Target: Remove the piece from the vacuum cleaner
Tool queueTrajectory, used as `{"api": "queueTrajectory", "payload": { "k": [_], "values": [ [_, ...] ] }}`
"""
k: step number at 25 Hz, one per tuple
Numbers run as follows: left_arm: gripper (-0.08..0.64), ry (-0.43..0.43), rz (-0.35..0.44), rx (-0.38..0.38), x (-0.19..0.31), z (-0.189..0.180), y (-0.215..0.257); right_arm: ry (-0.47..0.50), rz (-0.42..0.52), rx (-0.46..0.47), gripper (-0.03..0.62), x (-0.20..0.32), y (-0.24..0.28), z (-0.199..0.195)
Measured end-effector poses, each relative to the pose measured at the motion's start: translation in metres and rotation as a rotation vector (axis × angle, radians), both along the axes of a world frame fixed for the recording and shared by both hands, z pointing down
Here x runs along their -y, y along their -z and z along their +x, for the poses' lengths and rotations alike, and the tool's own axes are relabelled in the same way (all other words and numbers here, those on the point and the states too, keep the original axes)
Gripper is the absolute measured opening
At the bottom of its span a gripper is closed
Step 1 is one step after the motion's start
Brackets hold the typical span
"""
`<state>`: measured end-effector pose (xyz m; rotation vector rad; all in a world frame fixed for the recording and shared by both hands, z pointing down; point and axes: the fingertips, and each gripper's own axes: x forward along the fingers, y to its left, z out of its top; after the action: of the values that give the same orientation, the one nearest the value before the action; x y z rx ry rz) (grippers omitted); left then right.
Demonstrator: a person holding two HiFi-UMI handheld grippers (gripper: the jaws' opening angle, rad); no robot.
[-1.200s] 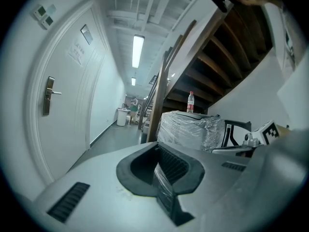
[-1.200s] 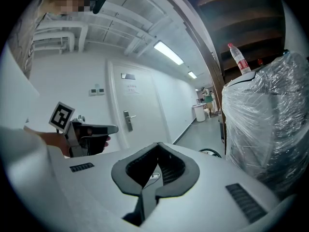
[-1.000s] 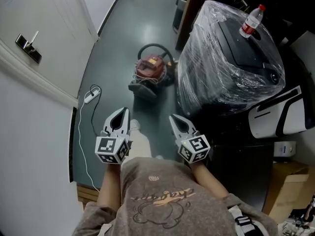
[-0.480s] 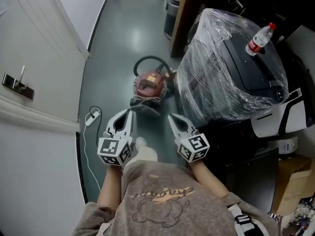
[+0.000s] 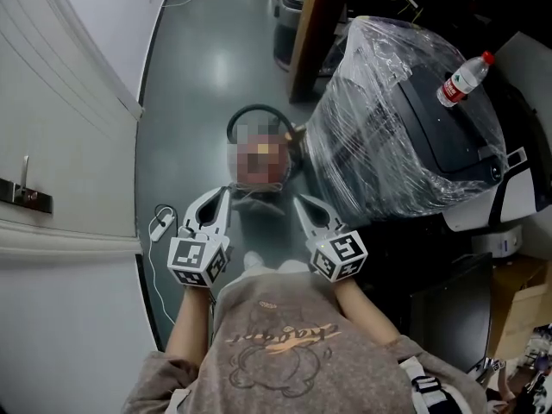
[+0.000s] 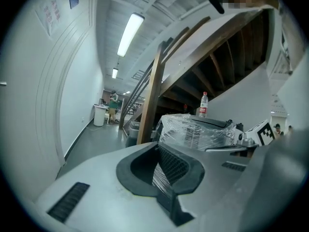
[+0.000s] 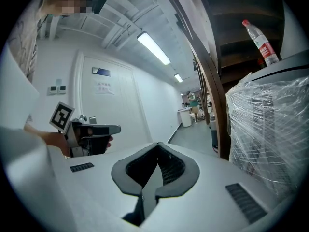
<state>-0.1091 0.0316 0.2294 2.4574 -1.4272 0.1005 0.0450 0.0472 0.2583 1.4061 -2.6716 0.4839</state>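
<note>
Task not started: left tool (image 5: 221, 195) and right tool (image 5: 298, 202) are both pressed together, empty, held over the grey floor (image 5: 198, 76). The small reddish canister vacuum cleaner (image 5: 259, 166) sits on the floor just ahead, untouched, nothing removed yet. Its black hose loop (image 5: 257, 110) lies at the far end; the long axis seems to run away from the person.
</note>
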Motion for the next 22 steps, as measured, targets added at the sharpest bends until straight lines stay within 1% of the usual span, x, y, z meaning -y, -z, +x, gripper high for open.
{"api": "queueTrajectory", "payload": {
  "k": [6,9,12,14,19,20,21,22],
  "values": [
    [0.002,-0.010,-0.009,-0.008,0.021,0.003,-0.001,-0.019,-0.004,-0.004,0.000,0.019,0.002,0.007],
    [0.002,-0.006,0.001,-0.012,0.027,0.006,0.004,-0.015,-0.001,0.000,0.000,0.029,0.006,0.009],
    [0.002,-0.009,0.021,-0.025,0.031,0.007,0.010,-0.012,0.028,0.019,0.000,0.036,0.015,0.009],
    [0.002,-0.008,0.020,-0.033,0.033,0.008,0.011,-0.011,0.049,0.033,0.000,0.040,0.021,0.010],
    [0.003,-0.025,0.020,-0.045,0.033,0.013,0.011,-0.007,0.057,0.047,0.002,0.041,0.022,0.013],
    [0.003,-0.025,0.024,-0.045,0.033,0.013,0.011,-0.004,0.055,0.053,0.007,0.041,0.020,0.013],
    [0.008,-0.025,0.028,-0.049,0.033,0.012,0.011,0.001,0.052,0.058,0.034,0.041,0.019,0.013],
    [0.045,-0.026,0.032,-0.057,0.033,0.012,0.012,0.008,0.050,0.064,0.067,0.040,0.018,0.012]
  ]
}}
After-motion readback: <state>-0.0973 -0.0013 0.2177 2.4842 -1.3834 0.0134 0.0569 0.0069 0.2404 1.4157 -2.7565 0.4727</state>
